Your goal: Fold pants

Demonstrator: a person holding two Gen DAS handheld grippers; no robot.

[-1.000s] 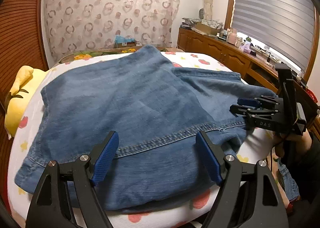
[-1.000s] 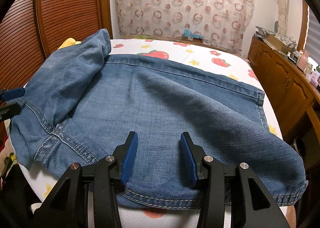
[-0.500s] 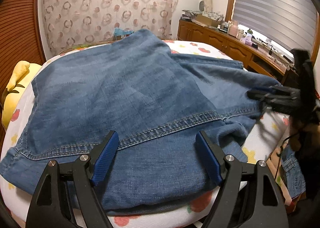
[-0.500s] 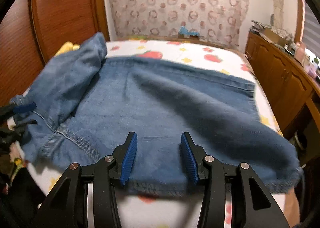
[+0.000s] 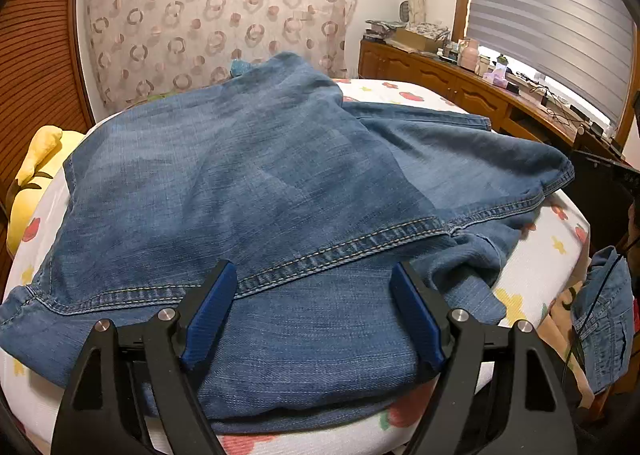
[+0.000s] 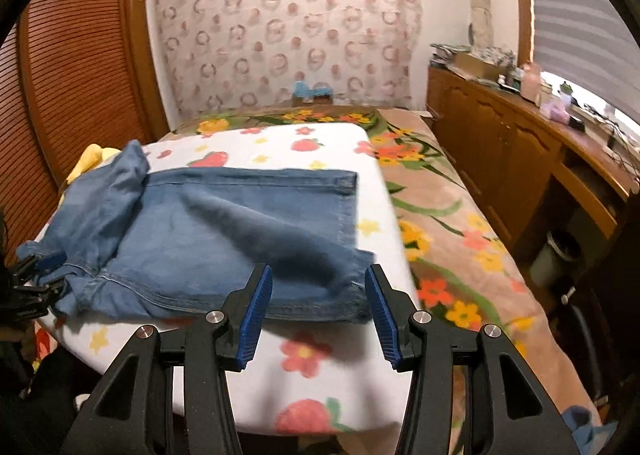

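We found no legible writing or label on anything near us; our left gripper (image 5: 312, 311) stood spread wide over the near hem of the blue denim pants (image 5: 260, 183), pinching nothing, and our right gripper (image 6: 318, 313) was opening with only the pants' corner edge showing between its pads, not pressed. The pants lay folded on the strawberry-print pad (image 6: 320, 367), bare at its near and right edges. Beyond, the floral blanket (image 6: 448, 215) ran clear to the wooden cabinets (image 6: 500, 151).

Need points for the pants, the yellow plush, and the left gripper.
pants (image 5: 248, 183): left wrist view, upper folded denim layer.
yellow plush (image 5: 36, 159): left wrist view, its body left of the bed.
left gripper (image 5: 312, 315): left wrist view, midway between fingertips.
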